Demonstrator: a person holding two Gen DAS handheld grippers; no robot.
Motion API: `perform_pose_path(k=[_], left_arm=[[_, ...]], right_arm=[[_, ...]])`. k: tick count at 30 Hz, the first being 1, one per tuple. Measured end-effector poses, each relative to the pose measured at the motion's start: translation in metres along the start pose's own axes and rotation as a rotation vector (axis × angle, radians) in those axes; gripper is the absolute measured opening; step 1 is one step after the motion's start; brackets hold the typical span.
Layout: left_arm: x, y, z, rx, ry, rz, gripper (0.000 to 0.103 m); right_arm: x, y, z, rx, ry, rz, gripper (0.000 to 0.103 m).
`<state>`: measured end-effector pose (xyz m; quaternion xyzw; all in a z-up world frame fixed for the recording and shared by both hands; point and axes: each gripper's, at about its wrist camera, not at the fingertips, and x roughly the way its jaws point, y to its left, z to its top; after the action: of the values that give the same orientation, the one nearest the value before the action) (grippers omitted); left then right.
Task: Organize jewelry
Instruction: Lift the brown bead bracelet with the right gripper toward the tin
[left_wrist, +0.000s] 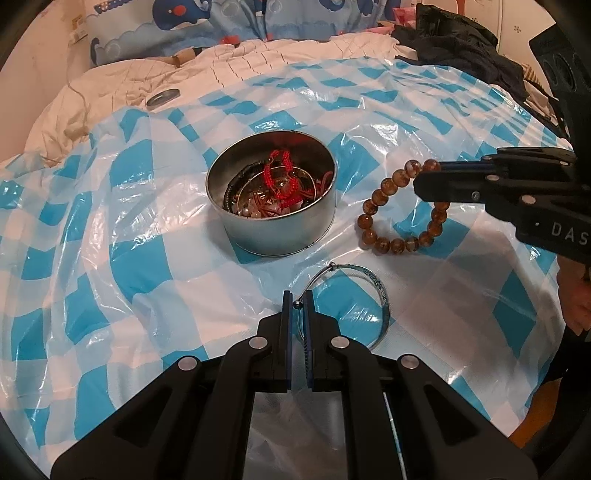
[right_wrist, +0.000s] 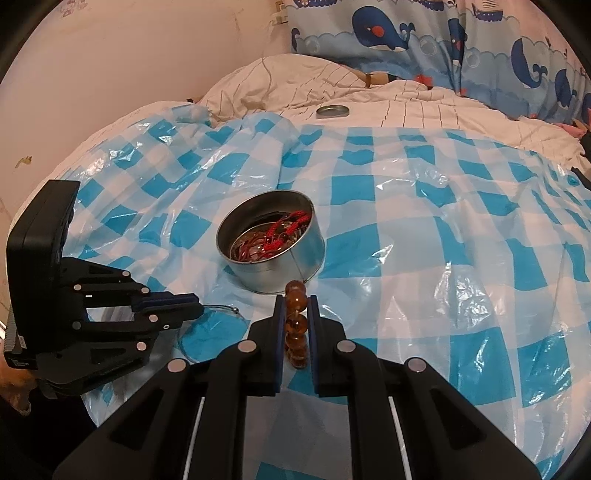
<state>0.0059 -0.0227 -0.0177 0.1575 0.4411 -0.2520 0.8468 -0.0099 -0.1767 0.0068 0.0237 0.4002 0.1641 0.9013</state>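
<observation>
Both grippers loaded for the drop into the tin (left_wrist: 271, 206): left gripper (left_wrist: 297, 301) jaws nipped on the silver bangle (left_wrist: 380, 295), right gripper (right_wrist: 296, 308) clamping the amber bead bracelet (left_wrist: 384, 192), which probably hangs partly off the checked sheet (left_wrist: 110, 221).

Bed (left_wrist: 110, 85) under checkered plastic sheet (left_wrist: 110, 221)

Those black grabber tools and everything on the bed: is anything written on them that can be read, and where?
"DAS": white letters on the black body of the right gripper, cut off at the left wrist picture's edge.
White label on the left gripper, on its dark body near the picture's edge: too small and blurred to read.
Round silver metal tin and amber bead bracelet: no writing visible.
</observation>
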Motion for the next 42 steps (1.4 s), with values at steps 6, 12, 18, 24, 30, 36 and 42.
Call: perform_pose_path(k=[6, 12, 18, 24, 30, 36, 42], left_arm=[[0.01, -0.004, -0.005, 0.012, 0.044, 0.004, 0.005], [0.018, -0.006, -0.007, 0.009, 0.045, 0.014, 0.008], [0.022, -0.008, -0.009, 0.023, 0.045, 0.022, 0.009], [0.021, -0.012, -0.008, 0.051, 0.052, 0.035, 0.006], [0.012, -0.015, -0.005, 0.05, 0.041, -0.02, 0.005], [-0.001, -0.01, -0.003, 0.02, -0.002, -0.04, 0.005], [-0.013, -0.002, 0.001, -0.009, -0.045, -0.054, 0.005]], right_arm=[[0.004, 0.008, -0.002, -0.019, 0.018, 0.012, 0.012], [0.002, 0.007, -0.003, -0.014, 0.015, 0.015, 0.012], [0.003, 0.005, -0.003, -0.003, 0.025, 0.013, 0.012], [0.006, 0.007, -0.004, -0.005, 0.035, 0.019, 0.012], [0.005, 0.001, -0.003, 0.023, 0.031, 0.03, 0.012], [-0.001, -0.007, -0.001, 0.065, 0.016, 0.055, 0.012], [-0.009, -0.01, 0.003, 0.09, -0.012, 0.08, 0.012]])
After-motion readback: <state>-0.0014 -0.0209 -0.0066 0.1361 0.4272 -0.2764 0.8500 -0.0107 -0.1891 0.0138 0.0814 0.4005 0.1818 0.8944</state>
